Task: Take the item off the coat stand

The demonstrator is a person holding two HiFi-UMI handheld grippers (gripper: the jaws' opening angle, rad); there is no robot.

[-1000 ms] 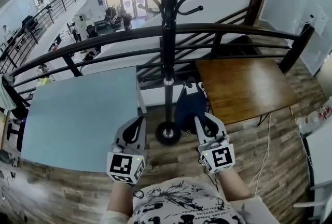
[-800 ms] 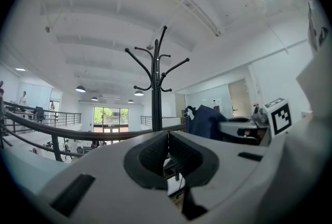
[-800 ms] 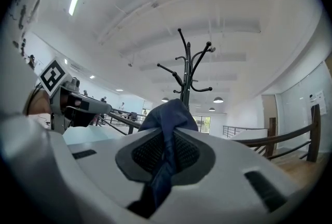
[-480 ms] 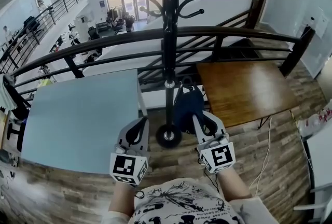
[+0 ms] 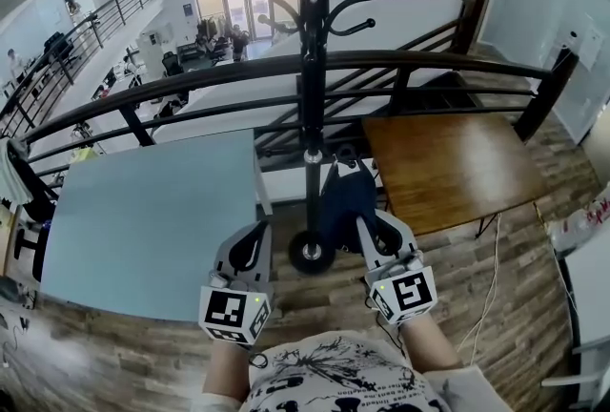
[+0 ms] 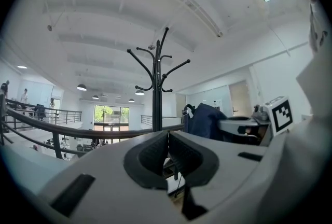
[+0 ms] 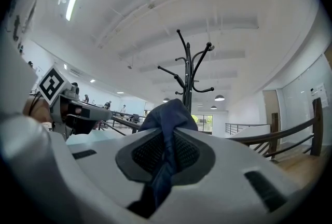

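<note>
The black coat stand (image 5: 307, 67) rises straight ahead, its round base (image 5: 311, 253) on the wooden floor. A dark blue fabric item (image 5: 343, 195) hangs just right of the pole, well below the hooks. My right gripper (image 5: 366, 221) is shut on it, and in the right gripper view the blue fabric (image 7: 167, 140) is pinched between the pads with the stand (image 7: 188, 70) behind. My left gripper (image 5: 253, 238) sits left of the base, shut and empty. The left gripper view shows its closed tips (image 6: 168, 153), the stand (image 6: 157, 83) and the blue item (image 6: 205, 119) to the right.
A light blue table (image 5: 143, 210) stands at the left and a brown wooden table (image 5: 448, 162) at the right. A black railing (image 5: 429, 57) runs behind the stand, with an open drop beyond. A white cable (image 5: 491, 267) trails on the floor at the right.
Both grippers have drawn back slightly towards me. The blue item has stayed in the right gripper and shifted a little with it.
</note>
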